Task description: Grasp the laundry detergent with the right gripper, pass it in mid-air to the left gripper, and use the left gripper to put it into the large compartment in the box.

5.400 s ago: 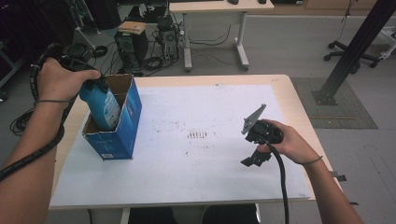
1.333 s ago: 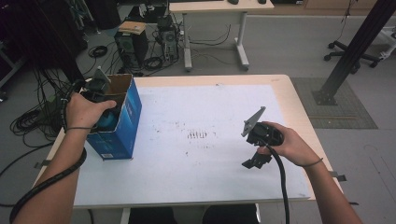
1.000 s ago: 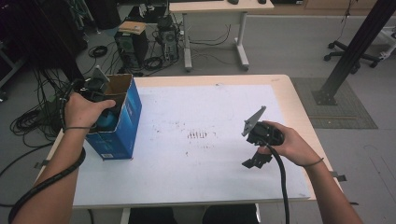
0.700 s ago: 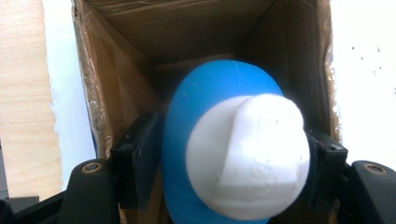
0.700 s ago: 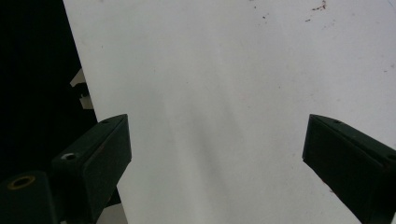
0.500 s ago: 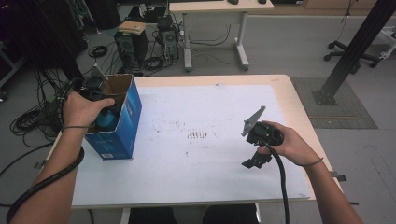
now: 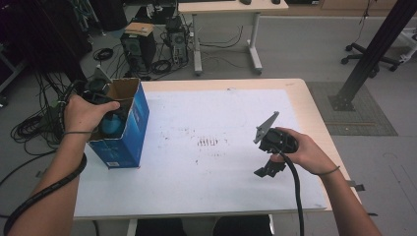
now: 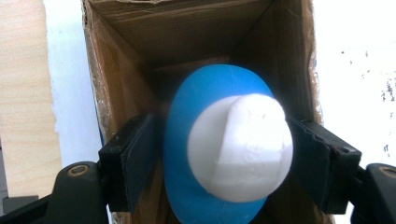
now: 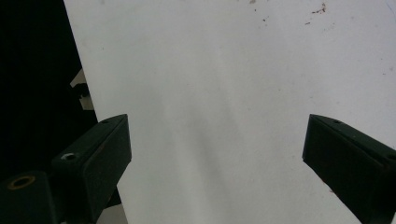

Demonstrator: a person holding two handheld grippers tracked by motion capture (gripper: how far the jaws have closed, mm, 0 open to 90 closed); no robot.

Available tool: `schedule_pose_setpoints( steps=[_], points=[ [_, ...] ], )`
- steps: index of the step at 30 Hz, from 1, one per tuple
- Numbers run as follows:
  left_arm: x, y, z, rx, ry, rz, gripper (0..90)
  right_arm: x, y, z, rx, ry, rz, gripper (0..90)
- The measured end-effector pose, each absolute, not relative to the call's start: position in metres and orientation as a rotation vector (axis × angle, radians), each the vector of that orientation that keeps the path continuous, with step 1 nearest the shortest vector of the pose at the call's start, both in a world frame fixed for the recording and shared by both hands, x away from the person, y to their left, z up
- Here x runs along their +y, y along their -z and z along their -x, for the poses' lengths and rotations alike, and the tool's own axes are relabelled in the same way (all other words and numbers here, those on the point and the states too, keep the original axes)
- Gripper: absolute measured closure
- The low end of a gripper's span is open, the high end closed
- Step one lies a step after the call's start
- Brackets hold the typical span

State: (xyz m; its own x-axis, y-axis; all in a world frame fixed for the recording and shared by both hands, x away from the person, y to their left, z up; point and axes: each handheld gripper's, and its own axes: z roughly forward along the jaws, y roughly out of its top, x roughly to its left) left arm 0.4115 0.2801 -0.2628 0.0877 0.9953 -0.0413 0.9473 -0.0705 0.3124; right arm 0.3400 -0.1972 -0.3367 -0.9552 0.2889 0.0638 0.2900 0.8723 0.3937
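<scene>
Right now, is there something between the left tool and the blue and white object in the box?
Nothing visible. The left tool has its jaws, which have just been opening, on both sides of the blue and white object inside the cardboard box.

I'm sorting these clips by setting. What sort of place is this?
Probably a lab or workshop: desktop computer towers and tangled cables on the floor, a second desk behind, and a rolling chair base by a black metal frame post.
</scene>
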Motion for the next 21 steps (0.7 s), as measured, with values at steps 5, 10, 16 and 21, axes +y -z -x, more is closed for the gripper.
schedule_pose_setpoints(
  steps=[5, 10, 16, 21],
  points=[
    [0.280, 0.259, -0.411, 1.939, -0.270, -2.112, 25.1, -0.198, 0.337, -0.340, -3.037, 0.637, 0.473, 7.9],
    [0.281, 0.255, -0.410, 1.937, -0.278, -2.107, 23.3, -0.197, 0.338, -0.340, -3.037, 0.635, 0.472, 7.9],
    [0.281, 0.247, -0.408, 1.924, -0.281, -2.105, 19.7, -0.196, 0.336, -0.340, -3.040, 0.633, 0.468, 7.9],
    [0.280, 0.241, -0.407, 1.913, -0.292, -2.112, 17.3, -0.195, 0.336, -0.340, -3.041, 0.633, 0.468, 7.9]
  ],
)
